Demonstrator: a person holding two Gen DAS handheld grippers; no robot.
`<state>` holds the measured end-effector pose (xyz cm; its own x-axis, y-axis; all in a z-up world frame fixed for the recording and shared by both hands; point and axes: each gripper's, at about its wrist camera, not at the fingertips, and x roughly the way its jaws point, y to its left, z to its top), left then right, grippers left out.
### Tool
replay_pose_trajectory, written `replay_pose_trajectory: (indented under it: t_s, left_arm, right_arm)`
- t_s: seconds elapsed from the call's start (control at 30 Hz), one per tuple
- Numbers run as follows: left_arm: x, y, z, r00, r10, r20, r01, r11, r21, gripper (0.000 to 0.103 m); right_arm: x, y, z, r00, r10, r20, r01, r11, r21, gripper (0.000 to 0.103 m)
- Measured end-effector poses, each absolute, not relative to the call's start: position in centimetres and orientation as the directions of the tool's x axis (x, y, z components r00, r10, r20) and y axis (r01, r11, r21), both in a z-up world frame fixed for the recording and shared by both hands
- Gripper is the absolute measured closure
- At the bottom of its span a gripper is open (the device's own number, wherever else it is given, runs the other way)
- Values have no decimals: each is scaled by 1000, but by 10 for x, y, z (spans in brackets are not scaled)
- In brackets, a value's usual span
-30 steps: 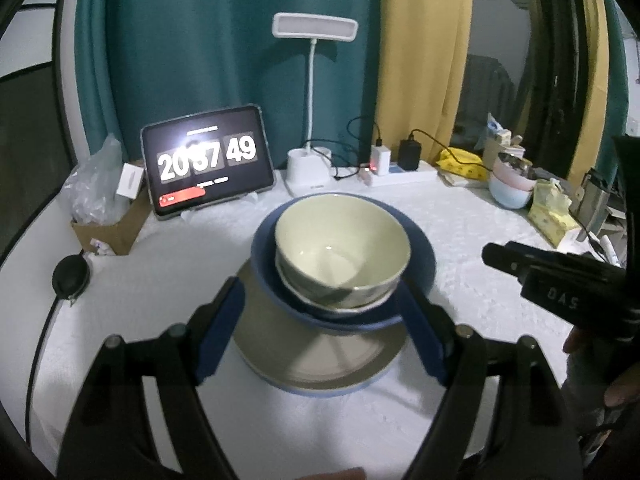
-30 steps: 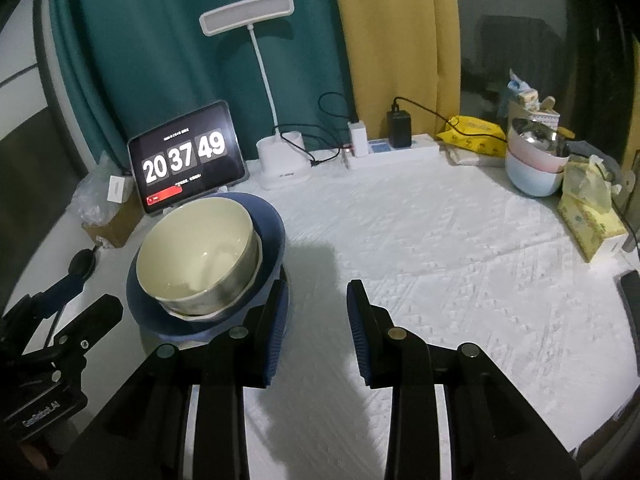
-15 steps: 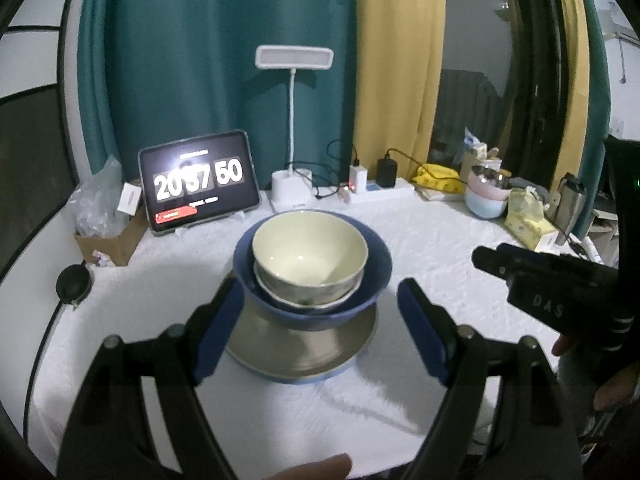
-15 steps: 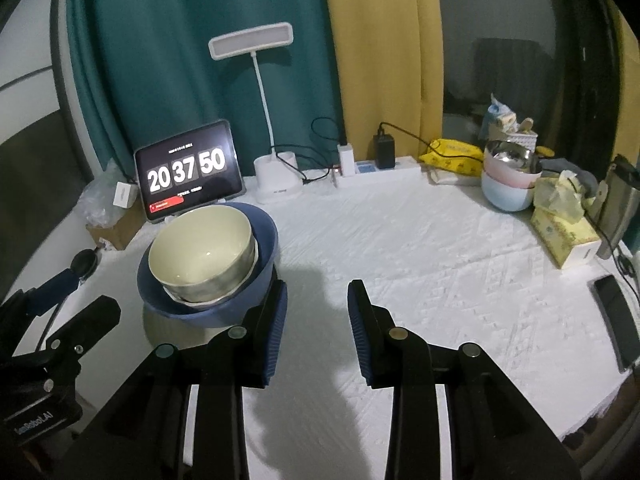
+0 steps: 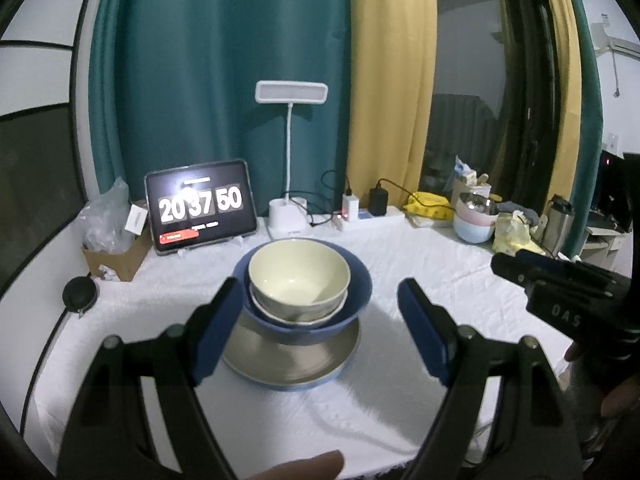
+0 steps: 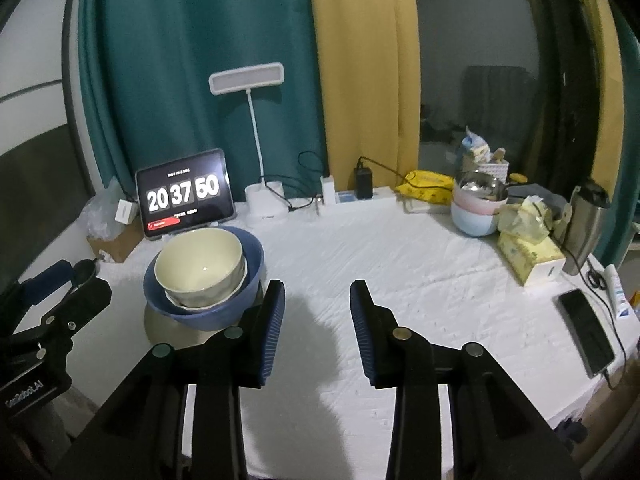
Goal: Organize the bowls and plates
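On the white tablecloth [image 5: 420,264] a cream bowl [image 5: 299,271] sits nested in a blue bowl [image 5: 356,292] on a grey plate [image 5: 288,360] (all stacked). The left gripper [image 5: 316,328] hangs spread wide at the stack's 6 o'clock, empty. The right gripper [image 6: 317,320], at the stack's 4 o'clock, is opening with nothing between its jaws.

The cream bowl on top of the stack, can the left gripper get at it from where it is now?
Probably yes. The left gripper is open with nothing between its jaws, and the cream bowl sits uncovered at the top of the stack, straight ahead. The right gripper is off to the side, its jaws opening on nothing.
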<state>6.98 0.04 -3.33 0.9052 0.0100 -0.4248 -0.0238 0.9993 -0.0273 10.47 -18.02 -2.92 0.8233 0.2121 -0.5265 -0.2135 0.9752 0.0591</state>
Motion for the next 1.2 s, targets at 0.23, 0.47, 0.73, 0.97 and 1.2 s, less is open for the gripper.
replay_pose_trajectory:
  t_s: [0.23,0.47,0.73,0.97,1.2]
  left_arm:
    - [59,-4,-24,915,12,-403,-26,999,-28,22]
    - [46,-10,-10,929,14,-370,-20,1000,-13,22]
    - [36,-7,3,941,31,-337,-34,999,-4,22]
    - [27,-5,16,951,53,-305,-50,999,15,22]
    - [23,-4,25,959,70,-276,-62,997,37,20]
  right_arm:
    - [92,-185,-16,844,204,-497,-210,977,44,65]
    - [81,-189,-3,863,199,-465,-207,978,33,65]
    - [72,-195,12,883,183,-433,-191,981,27,65]
    - [65,-197,24,892,189,-411,-193,981,33,65]
    - [60,-197,31,901,183,-394,-192,981,18,64]
